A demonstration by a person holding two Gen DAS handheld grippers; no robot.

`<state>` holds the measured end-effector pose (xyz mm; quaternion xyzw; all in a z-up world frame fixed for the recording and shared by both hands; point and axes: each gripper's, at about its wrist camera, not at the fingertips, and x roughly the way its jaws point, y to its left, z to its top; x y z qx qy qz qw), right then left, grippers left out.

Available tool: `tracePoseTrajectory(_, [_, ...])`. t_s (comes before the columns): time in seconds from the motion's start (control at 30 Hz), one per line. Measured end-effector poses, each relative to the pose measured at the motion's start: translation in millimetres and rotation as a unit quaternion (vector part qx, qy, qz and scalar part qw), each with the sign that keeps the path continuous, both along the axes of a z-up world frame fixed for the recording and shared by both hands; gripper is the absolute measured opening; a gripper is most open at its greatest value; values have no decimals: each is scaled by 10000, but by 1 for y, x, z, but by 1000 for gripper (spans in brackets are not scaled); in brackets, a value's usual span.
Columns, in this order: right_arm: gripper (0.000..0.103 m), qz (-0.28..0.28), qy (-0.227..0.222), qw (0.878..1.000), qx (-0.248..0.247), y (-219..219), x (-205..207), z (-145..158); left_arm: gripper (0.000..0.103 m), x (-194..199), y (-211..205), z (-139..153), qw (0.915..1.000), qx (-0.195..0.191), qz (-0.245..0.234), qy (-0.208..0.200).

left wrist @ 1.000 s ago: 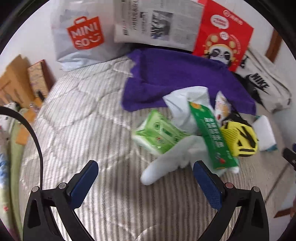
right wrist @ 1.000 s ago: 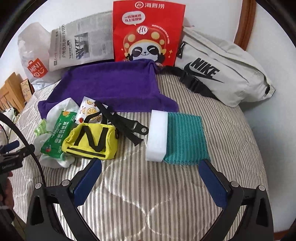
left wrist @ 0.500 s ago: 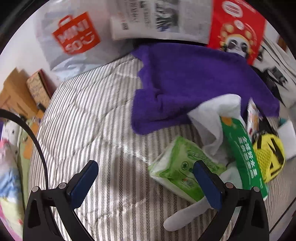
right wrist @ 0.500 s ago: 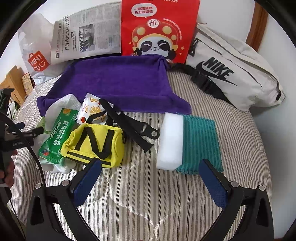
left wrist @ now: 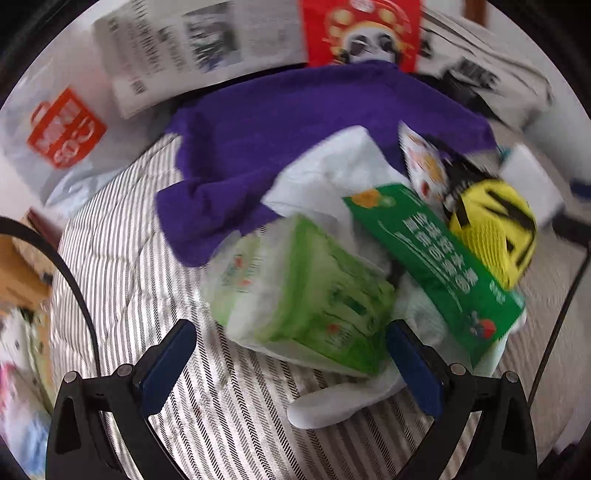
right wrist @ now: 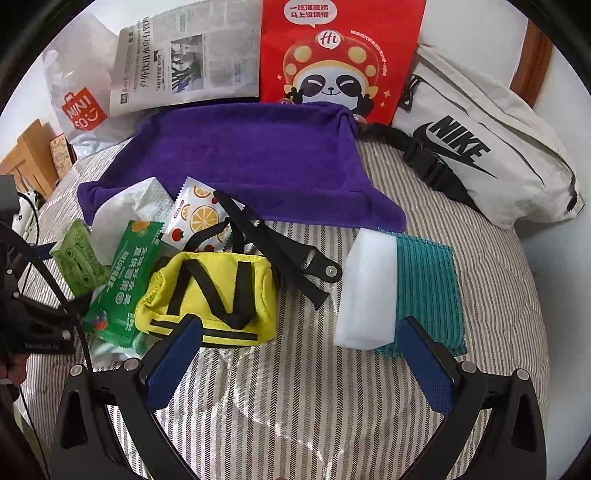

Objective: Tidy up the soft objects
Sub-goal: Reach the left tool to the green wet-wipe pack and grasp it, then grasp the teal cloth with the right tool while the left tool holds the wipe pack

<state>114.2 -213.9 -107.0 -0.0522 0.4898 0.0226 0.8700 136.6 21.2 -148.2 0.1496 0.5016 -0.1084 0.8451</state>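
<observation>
- Left gripper (left wrist: 291,362) spread wide, empty, at light-green plastic tissue pack (left wrist: 303,291) on striped bed quilt (left wrist: 122,266).
- Right gripper (right wrist: 299,362) spread, empty, over bare quilt before yellow fabric pouch (right wrist: 218,291).
- Teal ribbed cloth (right wrist: 428,291) seen only from right wrist.

The left wrist view is motion-blurred: the newspaper (left wrist: 199,48) print far ahead of the left hand-held gripper (left wrist: 291,369) is unreadable. The red panda bag (left wrist: 360,33) is cut off at the top edge.
</observation>
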Motion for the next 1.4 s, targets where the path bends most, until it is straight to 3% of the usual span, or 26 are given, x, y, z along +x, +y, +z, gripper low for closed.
tracePoseTrajectory(0.1, [103, -26, 10, 10000, 17, -1, 1, 0, 103, -3, -6, -3, 9995, 274, -128, -90])
tracePoseTrajectory(0.43, [103, 54, 94, 9999, -93, 5, 2, -3, 103, 17, 6, -4, 9995, 46, -190, -261])
tracePoseTrajectory(0.5, [103, 63, 109, 9998, -123, 6, 1, -3, 94, 15, 9, -4, 9994, -34, -202, -274])
tracePoseTrajectory(0.53, [103, 65, 111, 9998, -128, 6, 1, -3, 77, 13, 13, -3, 9994, -77, -174, -282])
tracePoseTrajectory(0.57, [103, 65, 109, 9998, -132, 7, 1, -2, 75, 15, 18, -2, 9995, -139, -79, -287])
tracePoseTrajectory(0.83, [103, 120, 70, 9998, -122, 10, -3, 0, 75, 9, 64, 1, 9963, -479, 659, -255])
tracePoseTrajectory(0.97, [103, 113, 16, 9999, -104, 8, -5, 2, 81, 9, 60, -7, 9968, -314, 668, -311])
tracePoseTrajectory(1.07, [103, 18, -109, 9999, -120, -1, -10, 9, 76, 5, 62, -7, 9955, -416, 743, -410])
tracePoseTrajectory(1.13, [103, -47, -209, 9997, -114, -12, -14, 13, 75, 4, 64, -7, 9937, -528, 889, -433])
tracePoseTrajectory(1.33, [103, -592, -583, 9965, 68, -65, -22, 19, 74, -5, 56, -5, 9925, -352, 1048, -524])
tracePoseTrajectory(1.4, [103, -845, -527, 9949, 130, -86, -19, 13, 74, -7, 57, -7, 9916, -399, 1087, -573])
